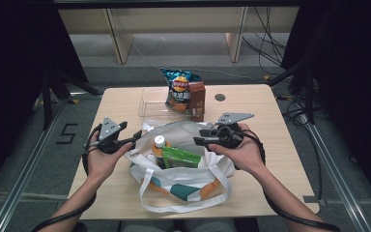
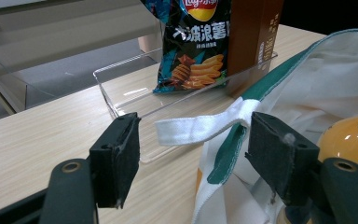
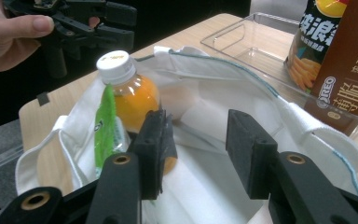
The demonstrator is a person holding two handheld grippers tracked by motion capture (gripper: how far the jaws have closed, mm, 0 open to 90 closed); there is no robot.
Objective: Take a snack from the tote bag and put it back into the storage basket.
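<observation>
A white tote bag (image 1: 188,181) with green trim lies open on the table. Inside stand an orange drink bottle (image 1: 159,145) with a white cap and a green packet (image 1: 181,157). My left gripper (image 1: 138,136) is at the bag's left rim, jaws apart; in the left gripper view, the white strap (image 2: 200,128) lies between and beyond them, untouched by the pads. My right gripper (image 1: 199,138) hovers over the bag's mouth from the right. Its jaws (image 3: 196,140) are open with nothing between them, and the bottle (image 3: 133,100) sits just past the left jaw.
A clear plastic tray (image 1: 149,104) sits behind the bag at the table's far side. A dark chips bag (image 1: 178,89) and a brown Oreo box (image 1: 197,99) stand upright at its right end. A round cable port (image 1: 220,97) is at the far right.
</observation>
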